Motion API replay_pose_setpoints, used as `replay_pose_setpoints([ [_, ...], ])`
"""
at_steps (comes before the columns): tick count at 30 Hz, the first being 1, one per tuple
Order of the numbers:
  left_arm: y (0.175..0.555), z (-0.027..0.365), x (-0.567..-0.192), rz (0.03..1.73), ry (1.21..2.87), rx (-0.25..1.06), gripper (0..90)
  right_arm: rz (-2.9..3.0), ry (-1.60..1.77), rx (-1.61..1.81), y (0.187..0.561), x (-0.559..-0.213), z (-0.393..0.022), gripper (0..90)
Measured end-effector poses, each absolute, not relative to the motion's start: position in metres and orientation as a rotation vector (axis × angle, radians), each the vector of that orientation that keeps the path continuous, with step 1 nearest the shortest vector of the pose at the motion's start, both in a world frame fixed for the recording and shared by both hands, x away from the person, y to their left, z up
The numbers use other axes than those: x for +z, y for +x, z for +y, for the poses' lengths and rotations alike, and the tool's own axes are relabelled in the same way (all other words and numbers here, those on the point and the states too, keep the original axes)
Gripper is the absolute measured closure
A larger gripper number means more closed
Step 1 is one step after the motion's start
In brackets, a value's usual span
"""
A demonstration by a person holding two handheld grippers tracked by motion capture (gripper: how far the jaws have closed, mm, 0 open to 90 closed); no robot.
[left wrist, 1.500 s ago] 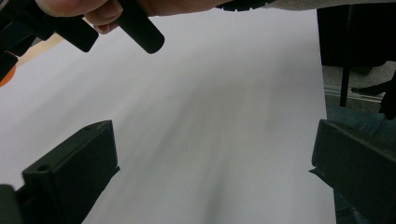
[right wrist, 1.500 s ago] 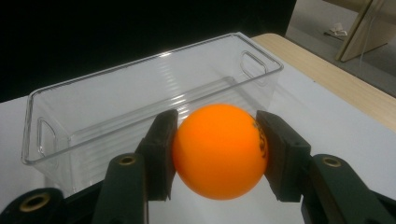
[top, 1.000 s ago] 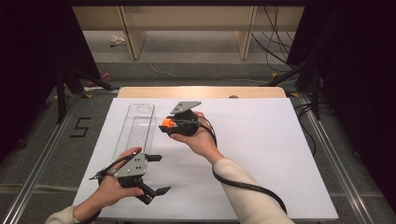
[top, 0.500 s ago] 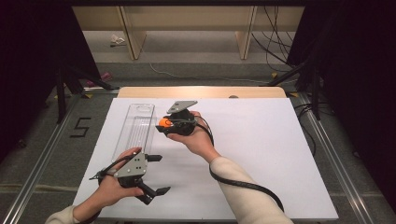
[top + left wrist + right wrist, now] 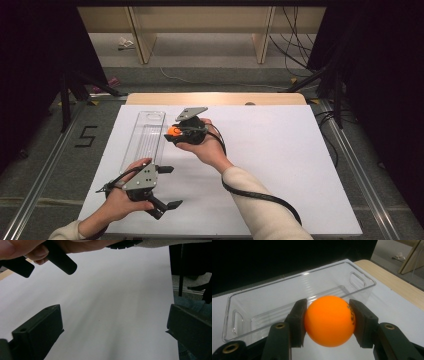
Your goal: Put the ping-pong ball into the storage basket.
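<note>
The right gripper (image 5: 328, 322) clamps an orange ball (image 5: 329, 320) beside the clear tray (image 5: 294, 287); the left gripper (image 5: 112, 332) gapes wide, empty, near the table's (image 5: 280, 150) front edge.

One numeral on the floor, print on ball unreadable

A black "5" (image 5: 86, 136) is marked on the grey floor (image 5: 45, 150), left of the table. Dark print on the orange ball (image 5: 329, 320), right side, too blurred to read.
</note>
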State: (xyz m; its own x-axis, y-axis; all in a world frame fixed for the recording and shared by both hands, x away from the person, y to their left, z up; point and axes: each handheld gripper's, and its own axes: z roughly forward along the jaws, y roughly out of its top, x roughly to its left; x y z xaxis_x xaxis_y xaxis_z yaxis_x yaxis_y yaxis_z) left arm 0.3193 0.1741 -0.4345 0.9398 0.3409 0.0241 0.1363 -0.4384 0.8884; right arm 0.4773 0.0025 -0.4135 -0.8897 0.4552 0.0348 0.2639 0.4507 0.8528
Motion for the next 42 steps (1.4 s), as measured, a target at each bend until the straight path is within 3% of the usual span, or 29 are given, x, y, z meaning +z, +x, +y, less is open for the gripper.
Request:
replay_pose_setpoints([
  [42,0.319,0.174,-0.435,0.335,2.032,0.237,0.0,2.532,0.6,1.412,0.482,-0.415,0.025,51.6],
])
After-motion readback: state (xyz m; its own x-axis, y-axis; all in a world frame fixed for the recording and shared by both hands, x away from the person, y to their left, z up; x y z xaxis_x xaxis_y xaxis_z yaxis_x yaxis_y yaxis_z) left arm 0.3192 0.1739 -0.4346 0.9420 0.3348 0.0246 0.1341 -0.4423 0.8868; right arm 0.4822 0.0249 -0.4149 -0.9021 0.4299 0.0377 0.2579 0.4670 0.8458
